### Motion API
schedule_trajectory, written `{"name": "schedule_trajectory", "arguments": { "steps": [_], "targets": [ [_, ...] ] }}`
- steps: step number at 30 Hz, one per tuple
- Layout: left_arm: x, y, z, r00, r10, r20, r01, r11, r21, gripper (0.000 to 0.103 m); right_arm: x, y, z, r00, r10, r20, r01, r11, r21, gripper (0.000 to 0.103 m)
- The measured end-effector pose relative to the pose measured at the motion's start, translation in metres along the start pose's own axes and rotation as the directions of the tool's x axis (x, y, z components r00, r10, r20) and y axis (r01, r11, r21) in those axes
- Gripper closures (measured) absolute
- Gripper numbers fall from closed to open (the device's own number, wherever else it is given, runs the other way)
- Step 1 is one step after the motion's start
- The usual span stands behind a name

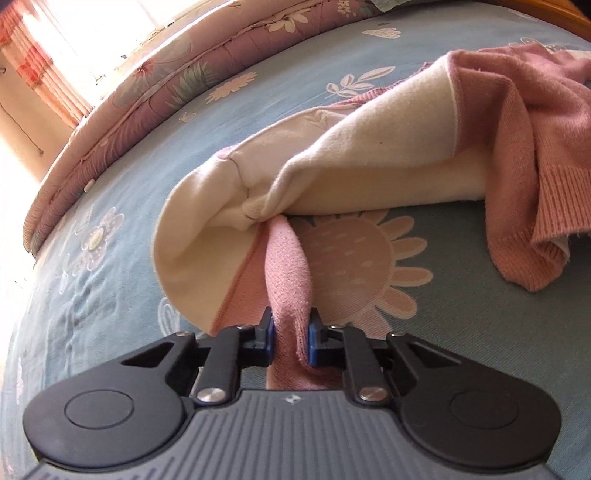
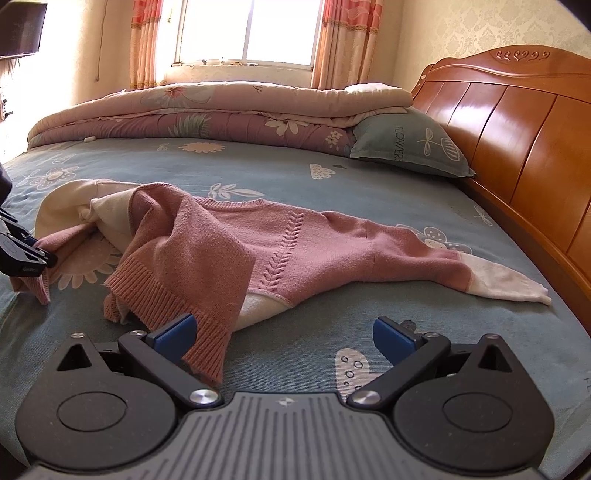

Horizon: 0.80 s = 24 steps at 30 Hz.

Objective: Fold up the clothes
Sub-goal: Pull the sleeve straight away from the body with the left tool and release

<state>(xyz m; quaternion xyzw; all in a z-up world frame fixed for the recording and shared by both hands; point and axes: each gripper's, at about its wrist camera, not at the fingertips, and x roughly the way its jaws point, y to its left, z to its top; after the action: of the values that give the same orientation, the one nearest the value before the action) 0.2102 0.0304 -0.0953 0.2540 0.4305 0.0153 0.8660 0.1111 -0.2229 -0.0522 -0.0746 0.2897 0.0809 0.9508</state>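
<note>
Left gripper (image 1: 290,334) pinches pink ribbed-knit sweater (image 2: 295,240) cuff; right gripper (image 2: 284,338) wide open, empty, hem at its 10 o'clock; cream lining bunched.

A big bed (image 2: 332,177) fills the room. Its sheet is blue with flowers, leaves and little clouds on it. At 12 o'clock a thick folded quilt (image 2: 207,118) lies across the far side of the bed; it is purple and pink with big flowers. Just beside it, at 2 o'clock, sits a blue-green pillow (image 2: 406,144) with a word printed on it. A shiny orange wooden headboard (image 2: 517,140) runs along 3 o'clock. Behind the quilt is a bright window (image 2: 251,29), and sun pours in. Pink and orange curtains (image 2: 343,40) hang at both sides. The wall (image 2: 461,26) is cream with a soft pattern.
</note>
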Motion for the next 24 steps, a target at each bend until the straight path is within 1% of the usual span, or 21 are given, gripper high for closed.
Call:
{"name": "schedule_trajectory", "arguments": {
  "steps": [5,7,10,15,18,19,22,24],
  "targets": [
    [-0.007,0.033,-0.017,0.997,0.068,-0.030,-0.065,0.994,0.092,0.091,-0.003,0.001,0.001,1.000,-0.004,0.006,0.004,1.000,0.000,0.000],
    [-0.008,0.046,-0.026,0.993,0.105,-0.049,-0.098,0.987,0.126,0.091,-0.004,0.005,0.003,1.000,-0.002,0.008,0.002,1.000,-0.008,0.000],
    [-0.009,0.069,-0.040,0.985,0.150,-0.083,-0.137,0.980,0.148,0.091,-0.006,0.010,0.005,1.000,0.003,0.012,-0.002,1.000,-0.020,0.000],
    [-0.006,0.105,-0.064,0.961,0.243,-0.132,-0.215,0.957,0.196,0.091,-0.010,0.019,0.009,1.000,0.010,0.018,-0.009,0.999,-0.040,0.000],
    [-0.006,0.123,-0.082,0.937,0.323,-0.136,-0.283,0.927,0.248,0.091,-0.012,0.025,0.011,1.000,0.014,0.021,-0.013,0.999,-0.052,0.000],
    [-0.005,0.130,-0.086,0.930,0.339,-0.139,-0.299,0.921,0.249,0.091,-0.012,0.027,0.012,1.000,0.015,0.022,-0.014,0.998,-0.058,0.000],
    [-0.001,0.155,-0.090,0.919,0.363,-0.158,-0.329,0.922,0.206,0.090,-0.014,0.034,0.014,1.000,0.017,0.021,-0.015,0.997,-0.079,0.000],
    [0.004,0.168,-0.091,0.908,0.389,-0.157,-0.357,0.913,0.200,0.090,-0.015,0.039,0.015,1.000,0.018,0.020,-0.016,0.996,-0.093,0.000]
  ]
}}
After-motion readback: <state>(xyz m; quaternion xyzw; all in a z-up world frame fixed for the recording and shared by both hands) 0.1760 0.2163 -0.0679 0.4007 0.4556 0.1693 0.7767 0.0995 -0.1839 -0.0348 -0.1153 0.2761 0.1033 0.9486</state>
